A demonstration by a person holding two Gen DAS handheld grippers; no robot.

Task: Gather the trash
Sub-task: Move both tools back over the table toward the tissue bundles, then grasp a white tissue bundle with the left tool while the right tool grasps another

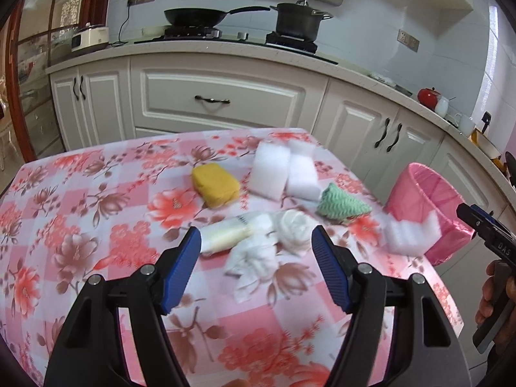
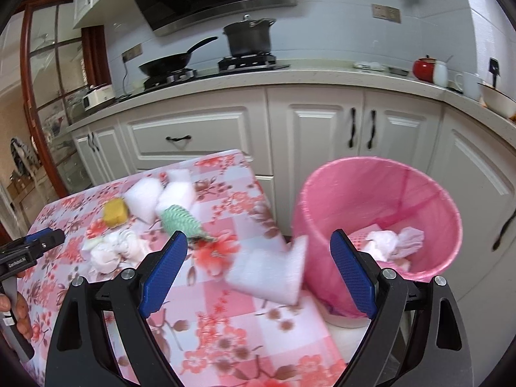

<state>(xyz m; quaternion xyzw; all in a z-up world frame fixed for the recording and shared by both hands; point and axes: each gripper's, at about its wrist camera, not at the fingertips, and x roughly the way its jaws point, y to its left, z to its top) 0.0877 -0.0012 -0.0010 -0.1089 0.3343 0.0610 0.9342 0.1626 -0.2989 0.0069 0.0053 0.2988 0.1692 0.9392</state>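
Observation:
On the flowered table (image 1: 80, 200) lie a crumpled white tissue wad (image 1: 295, 225), a clear wrapper (image 1: 225, 233), a yellow sponge (image 1: 215, 185), white foam blocks (image 1: 283, 171) and a green knitted cloth (image 1: 342, 204). My left gripper (image 1: 256, 238) hangs open just short of the tissue and wrapper, touching neither. A blurred white foam piece (image 2: 271, 274) sits at the table's edge beside the pink bin (image 2: 322, 200). My right gripper (image 2: 258, 242) is open over that foam, its pads clear of it. Crumpled tissue (image 2: 396, 242) lies inside the bin.
White kitchen cabinets (image 1: 219, 96) and a counter with a wok (image 1: 193, 16) and a pot (image 1: 300, 19) stand behind the table. The bin (image 1: 416, 190) stands on the floor by the table's right corner. The right gripper (image 1: 480, 225) and a hand show at the far right.

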